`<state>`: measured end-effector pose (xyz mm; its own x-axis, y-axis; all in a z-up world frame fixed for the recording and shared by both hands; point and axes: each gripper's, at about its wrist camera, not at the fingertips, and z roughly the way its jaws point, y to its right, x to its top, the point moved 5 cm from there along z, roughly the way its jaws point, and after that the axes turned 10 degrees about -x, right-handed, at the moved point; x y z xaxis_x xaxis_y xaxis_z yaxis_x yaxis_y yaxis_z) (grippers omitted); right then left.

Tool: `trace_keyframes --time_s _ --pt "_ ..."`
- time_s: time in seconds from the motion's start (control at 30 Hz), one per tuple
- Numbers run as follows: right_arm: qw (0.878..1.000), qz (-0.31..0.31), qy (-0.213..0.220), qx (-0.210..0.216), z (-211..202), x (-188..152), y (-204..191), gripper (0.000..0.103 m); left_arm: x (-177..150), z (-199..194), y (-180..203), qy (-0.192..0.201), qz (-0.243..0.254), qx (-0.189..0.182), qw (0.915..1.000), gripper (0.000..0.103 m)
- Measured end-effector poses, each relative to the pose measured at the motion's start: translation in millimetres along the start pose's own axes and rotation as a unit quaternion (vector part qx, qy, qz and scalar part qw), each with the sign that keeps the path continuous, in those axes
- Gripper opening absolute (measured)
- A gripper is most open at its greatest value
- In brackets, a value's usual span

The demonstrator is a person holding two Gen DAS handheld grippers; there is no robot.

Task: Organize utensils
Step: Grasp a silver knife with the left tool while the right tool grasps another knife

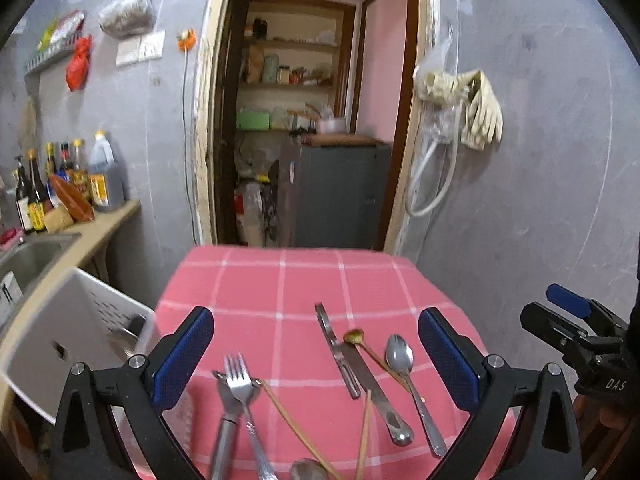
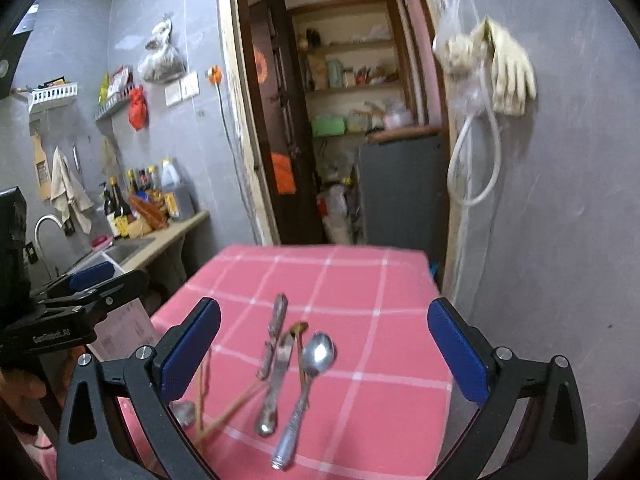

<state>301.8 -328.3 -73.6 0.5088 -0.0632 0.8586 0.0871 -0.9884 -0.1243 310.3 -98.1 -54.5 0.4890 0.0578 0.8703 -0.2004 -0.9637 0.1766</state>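
Both the left gripper (image 1: 316, 356) and right gripper (image 2: 324, 350) hover with fingers spread, holding nothing. Utensils lie scattered on the bench (image 1: 280, 280); take the spoon (image 2: 316, 354) by its handle, squarely, clear of neighbours.

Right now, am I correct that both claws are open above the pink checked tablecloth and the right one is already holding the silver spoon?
Not quite. The right claw holds nothing: the right wrist view shows the spoon lying flat on the tablecloth, between the open fingers but touching neither. The rest is right: the left claw is open too, above the same cloth.
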Motion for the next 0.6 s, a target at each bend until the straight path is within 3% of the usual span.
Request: trace_keyframes --time_s 0.13,0.23,0.3,0.4,0.47,0.6 --pt "0.998 0.013 -0.049 0.031 38 -18 12 0.101 -15 33 0 -0.040 -0.013 -0.013 0.9990 0.103" --pt "0.995 0.022 -0.085 0.051 68 -32 15 0.086 -23 56 -3 -0.068 -0.030 -0.030 0.9967 0.102" --pt "0.991 0.028 -0.113 0.065 89 -41 15 0.071 -28 71 -7 -0.083 -0.048 -0.038 0.9947 0.098" --pt "0.986 0.029 -0.139 0.082 111 -56 10 0.060 -35 97 -16 -0.112 -0.076 -0.048 0.9896 0.087" --pt "0.982 0.021 -0.161 0.094 129 -63 2 0.055 -38 115 -20 -0.130 -0.093 -0.048 0.9860 0.076" --pt "0.973 0.018 -0.197 0.116 157 -74 -10 0.047 -45 147 -33 -0.165 -0.133 -0.052 0.9759 0.066"
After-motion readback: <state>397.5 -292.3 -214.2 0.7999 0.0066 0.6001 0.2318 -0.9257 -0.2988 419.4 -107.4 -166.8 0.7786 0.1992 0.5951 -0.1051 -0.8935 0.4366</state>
